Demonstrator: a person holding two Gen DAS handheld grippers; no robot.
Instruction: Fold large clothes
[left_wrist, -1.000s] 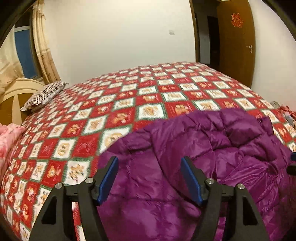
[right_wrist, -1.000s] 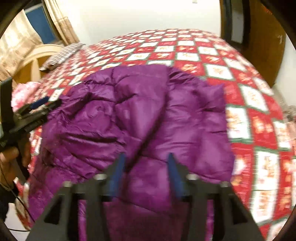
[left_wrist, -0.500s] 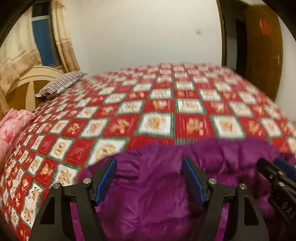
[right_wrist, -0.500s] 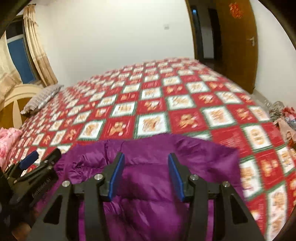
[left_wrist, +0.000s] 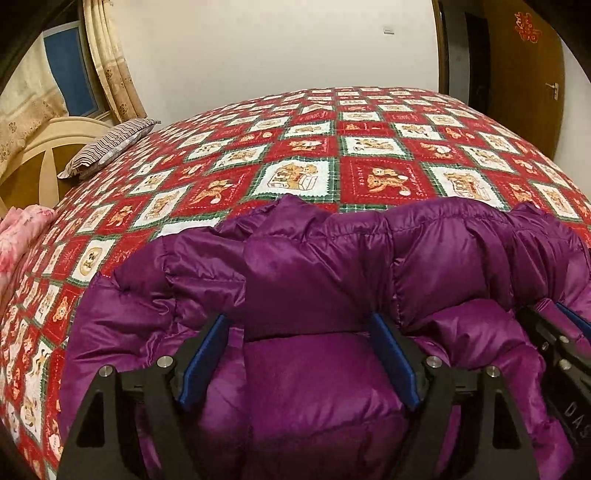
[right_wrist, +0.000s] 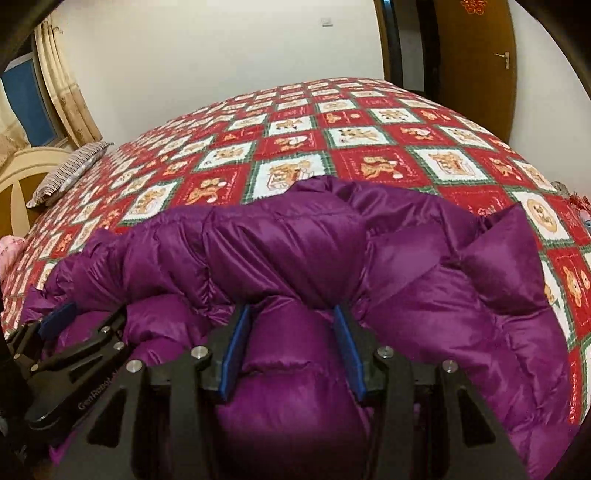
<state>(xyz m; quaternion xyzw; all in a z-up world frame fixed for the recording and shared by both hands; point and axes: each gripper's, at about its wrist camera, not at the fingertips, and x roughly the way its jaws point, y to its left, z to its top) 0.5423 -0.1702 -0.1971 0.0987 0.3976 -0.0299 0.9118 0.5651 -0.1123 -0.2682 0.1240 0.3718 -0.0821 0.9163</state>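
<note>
Two claws, left (left_wrist: 299, 332) and right (right_wrist: 291, 325), gape apart over the puffy, glossy purple down jacket (left_wrist: 424, 258), bunched in rumpled folds.

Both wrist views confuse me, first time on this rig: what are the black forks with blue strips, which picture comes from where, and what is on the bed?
The black forks are two hand-held grippers, one in each of a person's hands; the blue strips are their finger pads. Each picture comes from a camera on one gripper, looking forward along its fingers. The left gripper and the right gripper both stand open, jaws apart, with nothing clamped. Each also shows at the edge of the other's view. Beneath and ahead of both lies a purple puffer jacket, bunched into a roll on a red checked bedspread. A striped pillow sits by the headboard.
</note>
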